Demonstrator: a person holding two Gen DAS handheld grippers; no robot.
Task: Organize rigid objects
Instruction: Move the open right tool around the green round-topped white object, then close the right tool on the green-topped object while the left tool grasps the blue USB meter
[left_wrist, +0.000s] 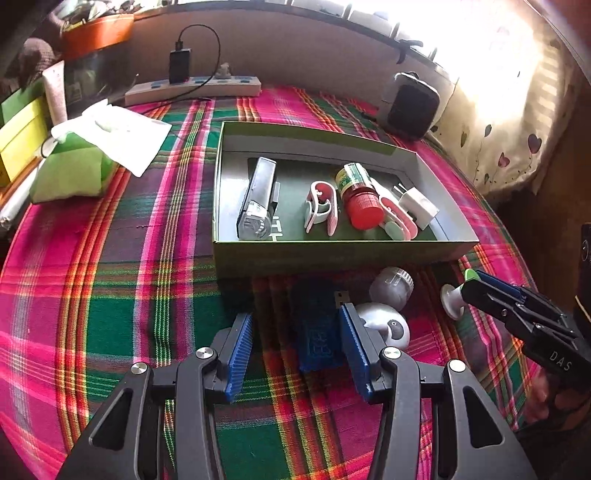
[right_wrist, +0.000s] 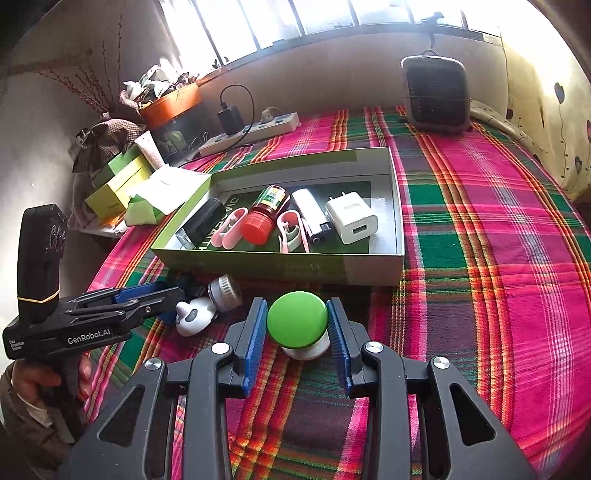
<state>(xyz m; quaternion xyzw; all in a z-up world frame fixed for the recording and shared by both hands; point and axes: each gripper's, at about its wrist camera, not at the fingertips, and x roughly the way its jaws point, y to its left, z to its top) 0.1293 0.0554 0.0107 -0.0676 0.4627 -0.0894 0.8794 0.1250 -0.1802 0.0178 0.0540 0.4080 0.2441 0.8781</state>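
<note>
right tool (right_wrist: 297, 325) clamps one green-topped knob (right_wrist: 297, 319); left tool (left_wrist: 295, 332) gapes; two pink clips (right_wrist: 231, 227) boxed.

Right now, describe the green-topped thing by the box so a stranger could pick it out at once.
Start at the shallow open box on the plaid cloth. Just in front of its near wall, between the blue pads of the right gripper, sits the green-topped thing. It alone has a round, bright green cap on a white base; the pieces to its left are white and grey.
</note>
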